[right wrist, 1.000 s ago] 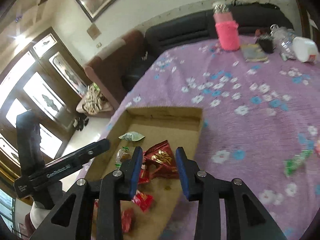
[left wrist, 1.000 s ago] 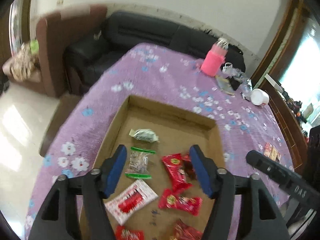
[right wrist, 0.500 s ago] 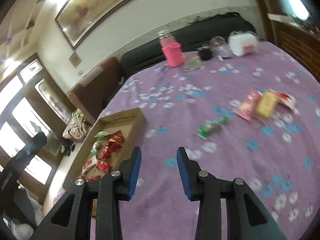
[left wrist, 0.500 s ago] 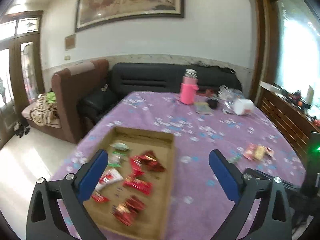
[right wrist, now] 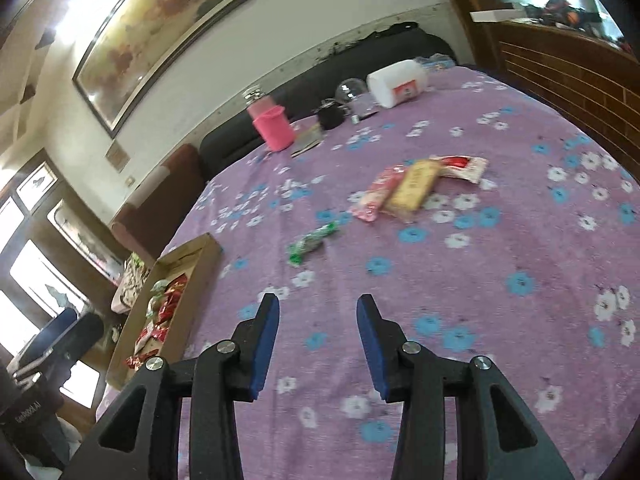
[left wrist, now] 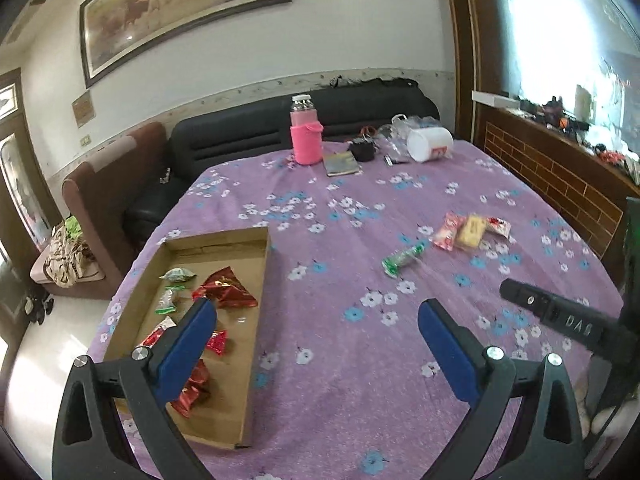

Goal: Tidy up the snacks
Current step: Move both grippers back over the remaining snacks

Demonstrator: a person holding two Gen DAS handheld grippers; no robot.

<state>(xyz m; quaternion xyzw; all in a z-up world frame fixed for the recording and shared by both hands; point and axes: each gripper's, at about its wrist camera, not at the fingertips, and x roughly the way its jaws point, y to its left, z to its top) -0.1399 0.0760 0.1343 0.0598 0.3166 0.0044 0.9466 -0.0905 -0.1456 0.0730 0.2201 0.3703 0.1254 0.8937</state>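
Purple floral tablecloth (right wrist: 500, 280) carries four loose snacks: a green packet (right wrist: 312, 242), then pink, tan and red-white packets touching near (right wrist: 416, 184), well apart from the cardboard tray (left wrist: 256, 312). The left gripper (left wrist: 316, 318) stands wide and empty; the right gripper (right wrist: 318, 316), jaws just opening, is empty too. Judged risk: a grasp into the touching cluster may pinch two packets or cloth.

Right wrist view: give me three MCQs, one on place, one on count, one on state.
1. Where does the green-wrapped snack lie?
A. in the cardboard tray
B. on the purple tablecloth, outside the tray
C. against the pink bottle

2. How many snack packets lie outside the cardboard tray?
A. one
B. two
C. four

3. How is the right hand-held gripper?
A. shut on a red packet
B. open, nothing between its pads
C. shut on the tray's rim

Key: B, it lies on the cloth between tray and packet cluster; C, the cluster of three plus the green one; B, only cloth shows between the pads.
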